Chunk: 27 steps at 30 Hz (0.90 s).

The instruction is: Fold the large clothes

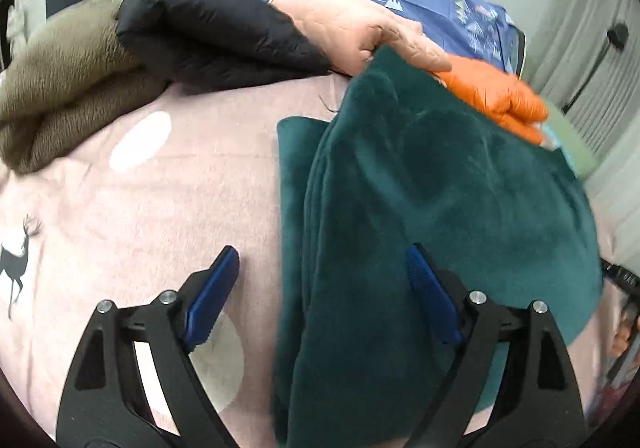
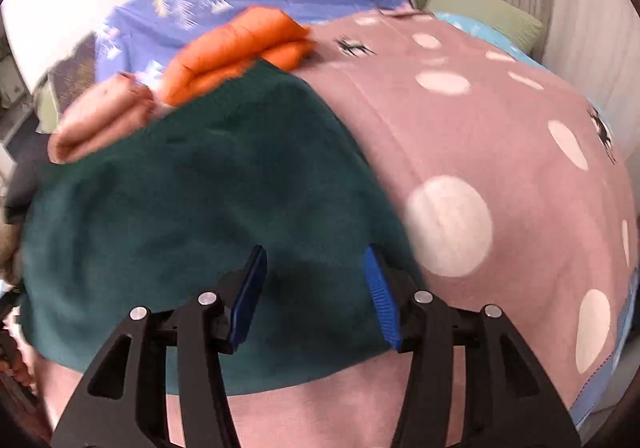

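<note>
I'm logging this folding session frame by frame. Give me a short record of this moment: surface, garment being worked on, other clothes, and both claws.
surface: pink spotted blanket
garment in work: dark green fleece, lying partly folded
other clothes: orange jacket, peach garment, black jacket, brown fleece, all folded at the far side
left claw: open, at the fleece's edge
right claw: open, over the fleece, nothing gripped
</note>
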Tool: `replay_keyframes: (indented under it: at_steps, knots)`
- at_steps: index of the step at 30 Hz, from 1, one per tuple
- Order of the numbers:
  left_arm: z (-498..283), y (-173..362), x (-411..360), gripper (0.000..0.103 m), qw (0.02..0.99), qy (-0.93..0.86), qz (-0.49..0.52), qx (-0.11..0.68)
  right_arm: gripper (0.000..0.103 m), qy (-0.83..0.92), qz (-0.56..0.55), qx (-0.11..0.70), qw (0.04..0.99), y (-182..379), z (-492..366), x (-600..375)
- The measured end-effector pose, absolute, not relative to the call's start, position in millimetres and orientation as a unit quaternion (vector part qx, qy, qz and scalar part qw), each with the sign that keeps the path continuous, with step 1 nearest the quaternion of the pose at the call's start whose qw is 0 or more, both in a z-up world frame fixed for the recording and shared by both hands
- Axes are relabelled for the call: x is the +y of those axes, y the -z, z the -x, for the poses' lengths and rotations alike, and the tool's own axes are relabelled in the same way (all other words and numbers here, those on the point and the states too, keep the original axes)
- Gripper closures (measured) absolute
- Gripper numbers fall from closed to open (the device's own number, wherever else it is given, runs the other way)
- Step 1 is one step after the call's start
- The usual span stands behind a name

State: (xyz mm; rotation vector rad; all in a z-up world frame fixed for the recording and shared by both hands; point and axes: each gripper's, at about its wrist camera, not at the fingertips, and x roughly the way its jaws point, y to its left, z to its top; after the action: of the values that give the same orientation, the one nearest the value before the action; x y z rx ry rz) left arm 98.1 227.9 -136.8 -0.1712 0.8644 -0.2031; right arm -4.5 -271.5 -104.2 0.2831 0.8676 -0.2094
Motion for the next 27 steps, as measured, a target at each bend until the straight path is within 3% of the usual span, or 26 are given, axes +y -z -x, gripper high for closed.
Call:
replay_keyframes:
  at_steps: [5,16,19,27]
  knots:
    - [-93.1,127.5,225.9,0.017,0.903,0.100,0.055,0.414,0.048,0.018,-0.086,0.394,0.915,80.6,-8.4,-221.4]
    - [-98.1,151.3,242.2,0.011,0.886,0.129,0.112,0.431,0.048,-0.076,-0.030,0.409,0.909,73.6,-44.7,-125.5]
    - [-96.0,153.1,241.8,0.010,0.889,0.131,0.108,0.426,0.041,-0.082,-0.029,0.460,0.884,111.5,-68.1,-116.1]
    - [-106.9,139.7,248.3,0.014,0.872,0.159,0.125,0.445,0.041,-0.083,-0.017,0.438,0.895,84.0,-42.6,-123.4]
